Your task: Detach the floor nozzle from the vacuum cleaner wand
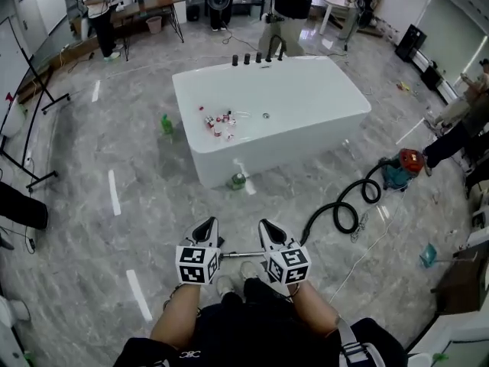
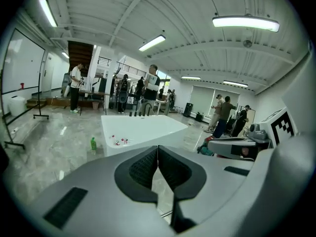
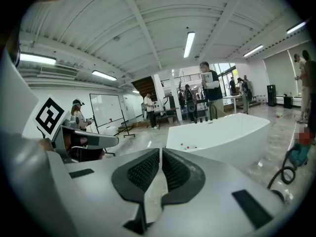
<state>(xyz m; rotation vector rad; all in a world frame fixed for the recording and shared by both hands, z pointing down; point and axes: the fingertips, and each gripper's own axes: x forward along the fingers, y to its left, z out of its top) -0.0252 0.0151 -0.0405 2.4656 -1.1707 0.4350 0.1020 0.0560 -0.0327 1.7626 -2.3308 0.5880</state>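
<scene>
On the grey marble floor (image 1: 137,205) before a white bathtub (image 1: 275,155), the vacuum cleaner (image 1: 401,168) trails its hose (image 1: 344,212) toward a wand (image 1: 243,254) showing between the left gripper (image 1: 208,225) and right gripper (image 1: 267,225), both clenched empty, so detaching looks unstarted and the nozzle is out of sight.

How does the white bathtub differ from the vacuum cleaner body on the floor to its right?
The bathtub is white; the vacuum cleaner body is teal with a red top. The bathtub is far larger than the vacuum cleaner body. A black hose lies coiled beside the vacuum cleaner body, while the bathtub holds small red and white items. Both stand on the grey floor.
</scene>
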